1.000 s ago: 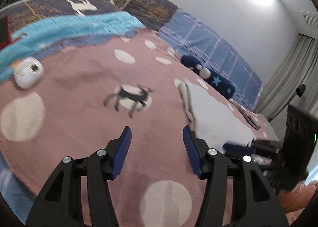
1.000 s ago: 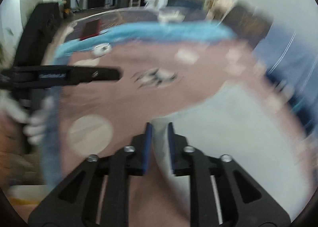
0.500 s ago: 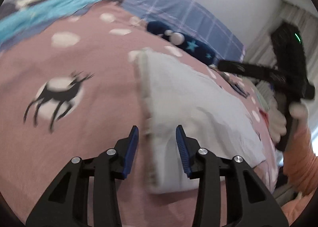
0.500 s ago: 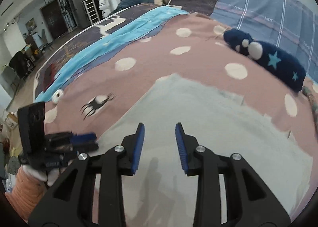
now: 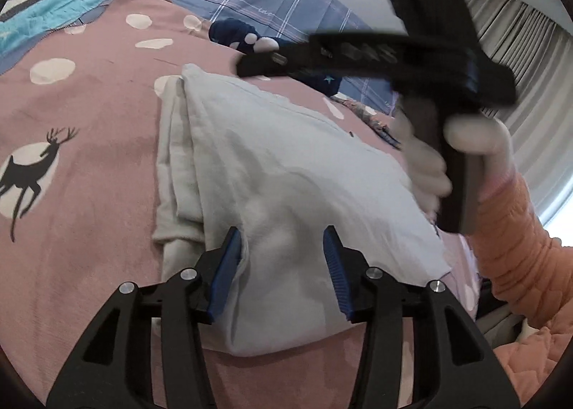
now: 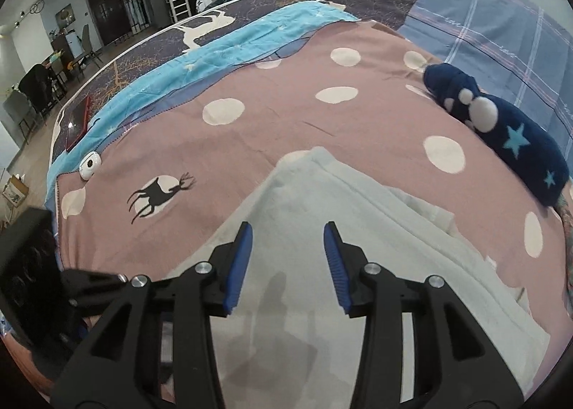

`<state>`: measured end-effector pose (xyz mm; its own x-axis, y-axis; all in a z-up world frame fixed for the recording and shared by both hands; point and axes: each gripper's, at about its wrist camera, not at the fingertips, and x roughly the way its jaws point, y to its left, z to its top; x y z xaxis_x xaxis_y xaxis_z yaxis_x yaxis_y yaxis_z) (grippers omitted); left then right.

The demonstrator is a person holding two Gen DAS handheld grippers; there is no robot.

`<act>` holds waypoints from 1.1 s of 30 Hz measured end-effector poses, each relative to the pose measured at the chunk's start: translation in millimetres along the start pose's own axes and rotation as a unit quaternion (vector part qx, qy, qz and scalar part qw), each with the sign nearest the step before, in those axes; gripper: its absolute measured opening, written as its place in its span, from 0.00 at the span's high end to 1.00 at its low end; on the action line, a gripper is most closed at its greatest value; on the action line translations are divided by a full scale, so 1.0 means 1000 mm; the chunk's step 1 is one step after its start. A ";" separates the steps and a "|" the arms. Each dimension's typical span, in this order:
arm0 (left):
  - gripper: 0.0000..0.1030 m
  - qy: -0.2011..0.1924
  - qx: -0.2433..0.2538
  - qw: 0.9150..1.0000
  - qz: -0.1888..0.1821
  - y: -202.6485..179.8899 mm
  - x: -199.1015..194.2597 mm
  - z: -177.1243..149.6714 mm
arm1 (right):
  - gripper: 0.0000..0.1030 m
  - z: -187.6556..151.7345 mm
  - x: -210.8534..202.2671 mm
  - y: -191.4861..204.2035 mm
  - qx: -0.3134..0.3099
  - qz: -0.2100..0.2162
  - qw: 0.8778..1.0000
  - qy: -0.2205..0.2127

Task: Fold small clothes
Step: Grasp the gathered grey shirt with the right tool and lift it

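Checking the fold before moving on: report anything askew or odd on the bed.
The pale garment is folded unevenly: along its left side, under-layers stick out past the top layer instead of lining up. Both tools, left and right, are open above it. Nothing looks spilled or damaged.

Both wrist views close over garment (image 5: pixel 286 172)

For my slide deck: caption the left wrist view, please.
Open left gripper straddles the folded pale garment on a pink bedspread.
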<state>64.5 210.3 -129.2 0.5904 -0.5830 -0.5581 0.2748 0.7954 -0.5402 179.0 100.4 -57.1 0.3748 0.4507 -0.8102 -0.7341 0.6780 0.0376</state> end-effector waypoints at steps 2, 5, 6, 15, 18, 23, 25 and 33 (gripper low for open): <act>0.53 0.001 -0.003 1.000 -0.002 0.001 0.002 -0.001 | 0.59 0.013 0.010 0.007 -0.013 0.008 1.000 0.006; 0.53 0.001 -0.009 1.000 -0.005 0.002 -0.001 -0.004 | 0.59 0.032 0.029 0.017 -0.023 0.025 0.999 0.022; 0.53 0.001 -0.010 1.000 -0.007 0.002 -0.001 -0.005 | 0.59 0.040 0.039 0.023 -0.027 0.028 0.999 0.029; 0.53 -0.022 -0.011 0.998 0.055 0.012 -0.039 -0.004 | 0.65 0.040 0.097 0.038 -0.085 -0.048 0.988 0.117; 0.53 -0.023 -0.023 0.995 0.092 0.032 -0.044 0.000 | 0.65 0.032 0.097 0.017 -0.057 -0.032 0.989 0.134; 0.53 0.007 -0.047 0.996 0.072 0.060 -0.020 0.013 | 0.65 0.030 0.088 0.008 -0.041 -0.018 0.989 0.139; 0.53 0.010 -0.049 0.998 0.036 0.060 -0.013 0.016 | 0.64 0.027 0.088 0.008 -0.041 -0.019 0.990 0.135; 0.54 -0.011 -0.032 0.999 -0.020 0.030 -0.006 0.024 | 0.65 0.021 0.078 -0.014 0.001 0.018 0.992 0.126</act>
<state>86.9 241.8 -127.1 0.5964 -0.6100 -0.5216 0.2506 0.7589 -0.6010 230.4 138.8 -108.4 0.1949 0.3159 -0.9286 -0.7432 0.6654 0.0703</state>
